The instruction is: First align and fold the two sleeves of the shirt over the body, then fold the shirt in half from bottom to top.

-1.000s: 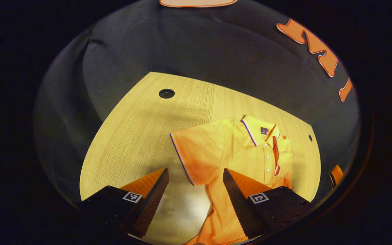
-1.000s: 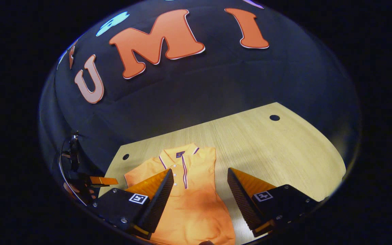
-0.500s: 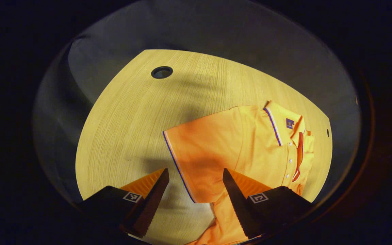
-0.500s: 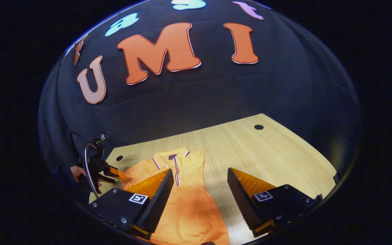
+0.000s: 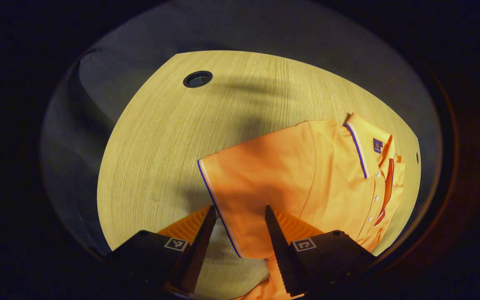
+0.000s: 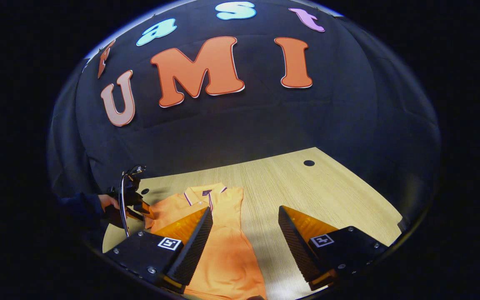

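An orange polo shirt (image 5: pixel 340 175) lies flat on the wooden table (image 5: pixel 173 137), collar toward the right of the left gripper view. Its near sleeve (image 5: pixel 256 183) is spread out, with a blue-and-white trimmed cuff (image 5: pixel 213 191). My left gripper (image 5: pixel 239 210) is low over that cuff, open, with the cuff edge running between its fingers. In the right gripper view the shirt (image 6: pixel 223 254) lies lengthwise, its right edge straight. My right gripper (image 6: pixel 245 210) hovers open above the shirt's body, holding nothing. The left gripper (image 6: pixel 133 206) also appears there at the sleeve, held by a hand (image 6: pixel 107 202).
A round cable hole (image 5: pixel 198 78) sits at the far left of the table, and a smaller hole (image 5: pixel 417 157) lies beyond the collar. Another hole (image 6: pixel 308 163) is at the far right corner. Bare wood (image 6: pixel 327 187) stretches right of the shirt.
My left gripper has moved in close over the sleeve cuff and its fingers have narrowed. My right gripper has drawn back from the shirt, still open.
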A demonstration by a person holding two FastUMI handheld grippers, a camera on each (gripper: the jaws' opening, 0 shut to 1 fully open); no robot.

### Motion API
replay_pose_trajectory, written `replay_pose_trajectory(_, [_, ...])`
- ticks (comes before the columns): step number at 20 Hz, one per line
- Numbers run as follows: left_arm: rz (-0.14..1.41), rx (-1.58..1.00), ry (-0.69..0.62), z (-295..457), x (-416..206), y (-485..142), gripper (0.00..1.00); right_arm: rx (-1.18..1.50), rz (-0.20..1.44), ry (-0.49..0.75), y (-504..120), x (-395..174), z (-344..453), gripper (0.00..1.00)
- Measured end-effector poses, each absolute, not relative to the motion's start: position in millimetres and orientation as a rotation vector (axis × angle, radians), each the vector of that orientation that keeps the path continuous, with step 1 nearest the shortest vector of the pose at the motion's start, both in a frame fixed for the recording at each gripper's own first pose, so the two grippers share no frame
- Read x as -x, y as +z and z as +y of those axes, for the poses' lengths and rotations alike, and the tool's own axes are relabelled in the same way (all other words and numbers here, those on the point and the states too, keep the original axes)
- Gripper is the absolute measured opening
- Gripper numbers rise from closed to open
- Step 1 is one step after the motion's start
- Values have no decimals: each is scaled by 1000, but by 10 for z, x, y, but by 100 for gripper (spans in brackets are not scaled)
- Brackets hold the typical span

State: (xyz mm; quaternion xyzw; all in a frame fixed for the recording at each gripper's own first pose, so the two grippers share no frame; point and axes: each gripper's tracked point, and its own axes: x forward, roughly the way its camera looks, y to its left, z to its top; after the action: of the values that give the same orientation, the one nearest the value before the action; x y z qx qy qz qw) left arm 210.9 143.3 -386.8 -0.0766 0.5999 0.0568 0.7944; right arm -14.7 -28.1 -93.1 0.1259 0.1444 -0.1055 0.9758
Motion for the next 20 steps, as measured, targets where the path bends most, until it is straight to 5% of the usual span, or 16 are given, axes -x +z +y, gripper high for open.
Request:
replay_pose_trajectory(1, [1273, 151, 97, 1427, -2133, -3854, 74, -258, 298, -212, -957, 173, -293, 97])
replay_pose_trajectory(4, [1252, 158, 27, 1329, -2177, -3860, 12, -276, 302, -222, -971, 224, -366, 97])
replay_pose_trajectory(20, [1054, 184, -249, 394, -2455, -3248, 11, -267, 334, -245, -1062, 546, -395, 97])
